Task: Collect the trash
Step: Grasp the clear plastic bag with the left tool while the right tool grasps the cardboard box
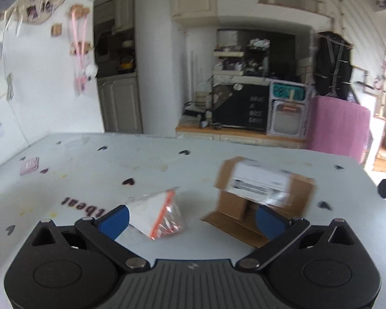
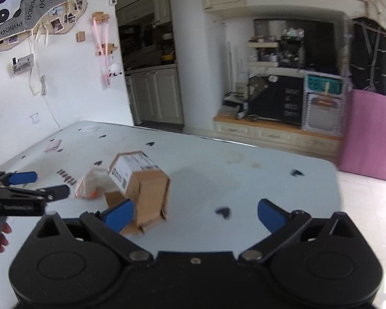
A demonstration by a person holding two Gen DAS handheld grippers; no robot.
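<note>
1. Hovering over the pale table [image 1: 90,180], the left gripper [image 1: 191,219] has its blue-tipped fingers [image 1: 115,221] spread wide with nothing between them
2. Just ahead of it, close by the left finger, a small clear plastic bag [image 1: 159,213] with an orange zip strip lies on the tabletop; from the right wrist view the same bag [image 2: 92,182] shows as a crumpled translucent heap
3. To the right of the bag stands an opened cardboard box [image 1: 260,190] with a white shipping label on top and a loose flap flat on the table; the left gripper's right finger sits in front of that flap, and whether it touches it cannot be told through the blur
4. The right gripper [image 2: 195,215] is likewise wide apart and holds nothing; its left fingertip overlaps the lower edge of the cardboard box [image 2: 146,190] in view, contact unclear
5. From the right wrist view the bag lies just beside the box, on its left, and the left gripper [image 2: 45,184] reaches in from the left edge, pointing at the bag
6. Black heart stickers [image 2: 224,212] dot the table, and a small pink card [image 1: 29,166] rests near its far left side
7. A pink cabinet [image 2: 370,134] stands on the floor beyond the table's right end
</note>
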